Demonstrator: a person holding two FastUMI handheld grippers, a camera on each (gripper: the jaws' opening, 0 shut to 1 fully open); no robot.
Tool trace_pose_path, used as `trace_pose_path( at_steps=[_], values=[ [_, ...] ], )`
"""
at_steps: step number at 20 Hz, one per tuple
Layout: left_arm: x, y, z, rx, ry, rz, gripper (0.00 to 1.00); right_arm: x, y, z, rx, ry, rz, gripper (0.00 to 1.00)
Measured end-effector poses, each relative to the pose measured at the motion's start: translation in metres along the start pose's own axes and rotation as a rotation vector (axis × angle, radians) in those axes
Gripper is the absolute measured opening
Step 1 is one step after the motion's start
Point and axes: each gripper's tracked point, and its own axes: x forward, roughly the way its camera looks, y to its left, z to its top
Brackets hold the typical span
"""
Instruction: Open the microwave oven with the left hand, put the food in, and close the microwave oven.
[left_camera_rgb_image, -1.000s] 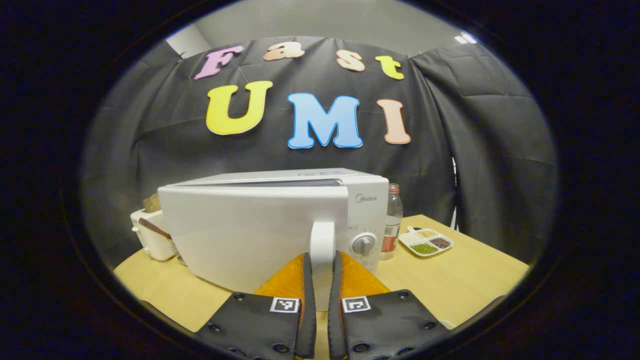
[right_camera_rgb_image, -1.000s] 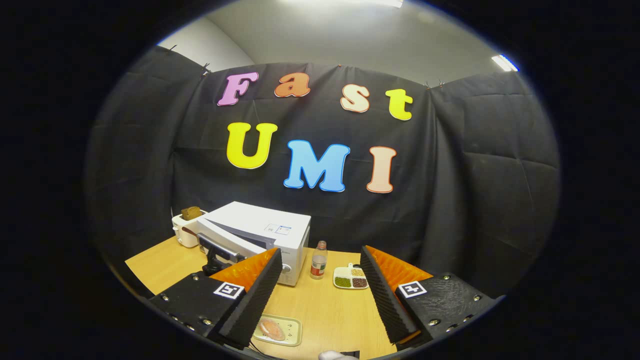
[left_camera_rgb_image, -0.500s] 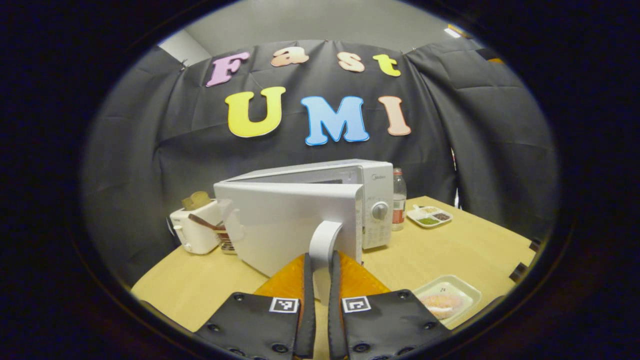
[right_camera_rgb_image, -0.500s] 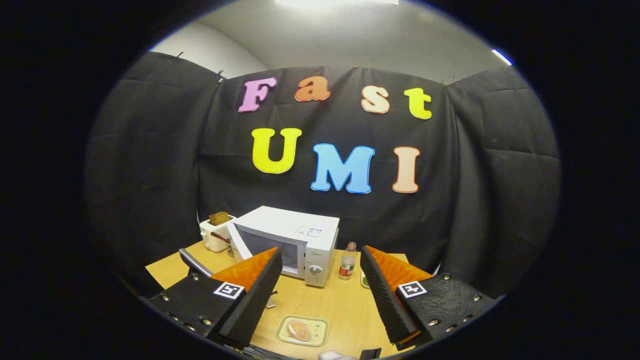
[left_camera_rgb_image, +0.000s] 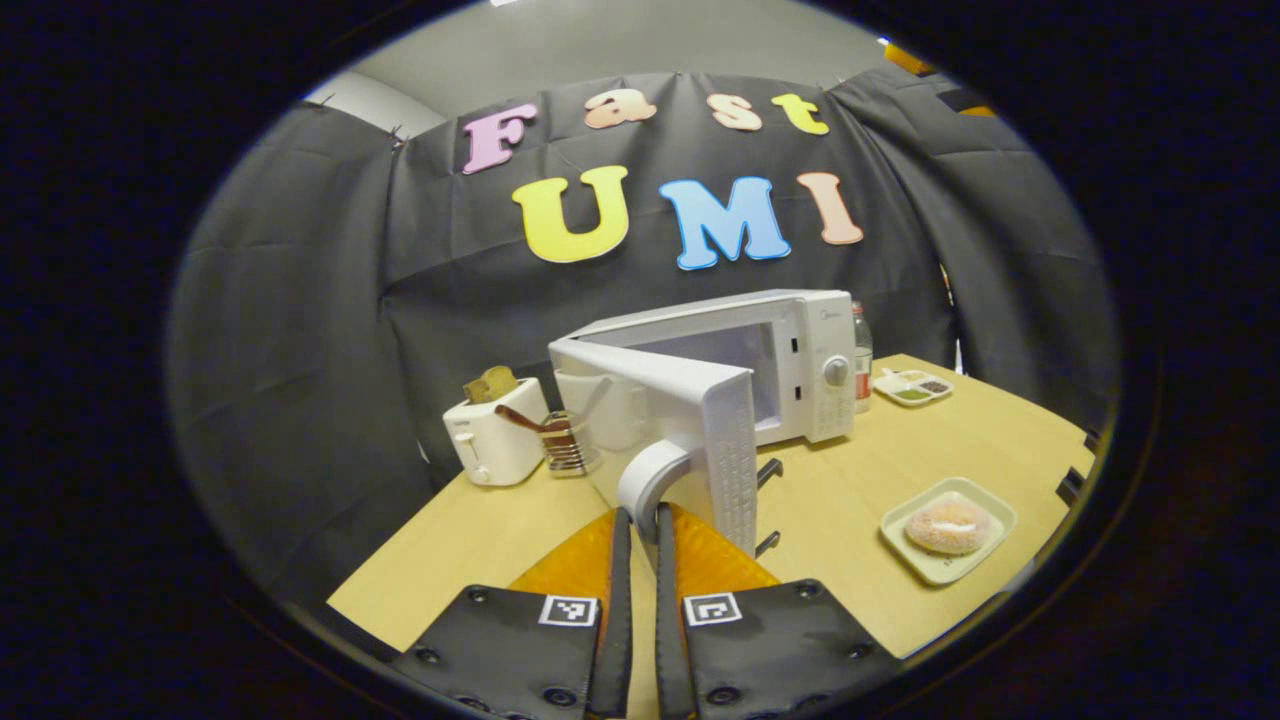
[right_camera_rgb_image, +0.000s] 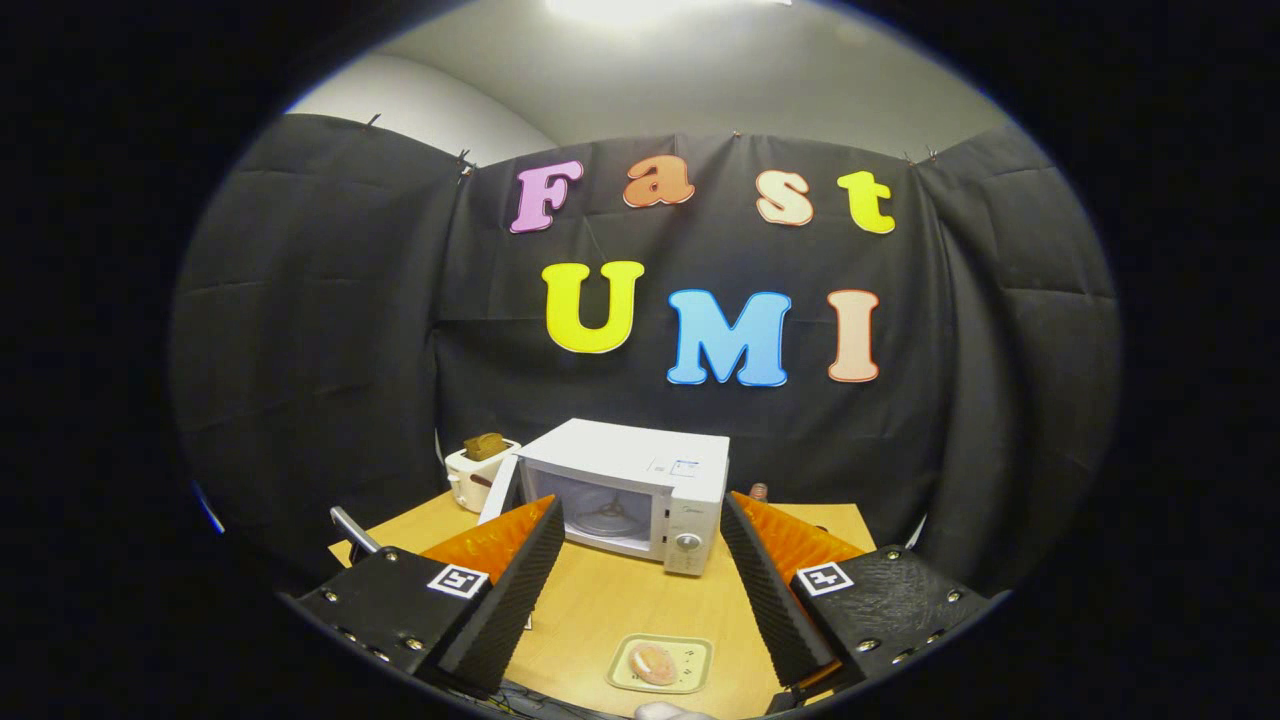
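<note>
While the left gripper (left_camera_rgb_image: 640, 525) is clamped on the white door handle (left_camera_rgb_image: 648, 478), its two fingers nearly together with the handle's lower end between them, the left gripper view shows the microwave door (left_camera_rgb_image: 690, 425) swung well out from the oven body. The open cavity (left_camera_rgb_image: 728, 352) lies ahead and to the right of the fingers. The food (left_camera_rgb_image: 946, 527) sits on a pale tray (left_camera_rgb_image: 905, 520) on the wooden table (left_camera_rgb_image: 480, 530), off to the right of the fingers. A toaster (left_camera_rgb_image: 492, 440) stands to their left.

From the right gripper view, the right gripper (right_camera_rgb_image: 640, 590) has its fingers wide apart and holds nothing. The microwave (right_camera_rgb_image: 625, 492) stands straight ahead between the fingers, its interior facing the camera, and the tray with the food rests just below the gap between them.

To finish this step well, the left gripper should probably follow the door's arc about its hinge rather than pull straight, until the opening gives the tray free passage, then let go gently.
</note>
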Motion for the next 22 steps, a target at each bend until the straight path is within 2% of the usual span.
trace_pose_path(
  at_steps=[4, 5, 6, 9, 10, 12, 15, 18, 20, 21, 22],
  values=[
    [-0.004, 0.05, -0.018, 0.002, 0.033, 0.094, 0.2, 0.009, 0.021, -0.001, 0.02, 0.007, 0.039, 0.96],
    [-0.006, 0.057, -0.016, -0.007, 0.02, 0.094, 0.19, 0.011, 0.025, -0.001, 0.021, 0.01, 0.048, 0.96],
    [-0.007, 0.061, -0.019, -0.011, 0.021, 0.094, 0.24, 0.013, 0.03, -0.003, 0.025, 0.012, 0.057, 0.96],
    [-0.008, 0.068, -0.021, 0.001, 0.02, 0.092, 0.21, 0.019, 0.042, -0.004, 0.022, 0.021, 0.08, 0.96],
    [-0.007, 0.075, -0.021, -0.005, 0.018, 0.099, 0.25, 0.02, 0.045, -0.005, 0.024, 0.021, 0.086, 0.96],
    [-0.01, 0.083, -0.022, -0.025, 0.022, 0.105, 0.55, 0.022, 0.051, -0.006, 0.034, 0.017, 0.093, 0.96],
    [-0.011, 0.095, -0.024, 0.005, 0.029, 0.109, 1.0, 0.024, 0.057, -0.01, 0.046, 0.022, 0.102, 0.96],
    [-0.017, 0.108, -0.028, 0.013, 0.044, 0.129, 0.98, 0.026, 0.058, -0.015, 0.05, 0.029, 0.104, 0.96],
    [-0.023, 0.13, -0.035, 0.063, 0.056, 0.181, 0.95, 0.027, 0.058, -0.019, 0.055, 0.037, 0.103, 0.96],
    [-0.026, 0.144, -0.041, 0.074, 0.074, 0.212, 1.0, 0.028, 0.058, -0.021, 0.059, 0.038, 0.104, 0.96],
    [-0.028, 0.158, -0.05, 0.061, 0.093, 0.235, 0.97, 0.029, 0.058, -0.023, 0.059, 0.043, 0.102, 0.96]
  ],
)
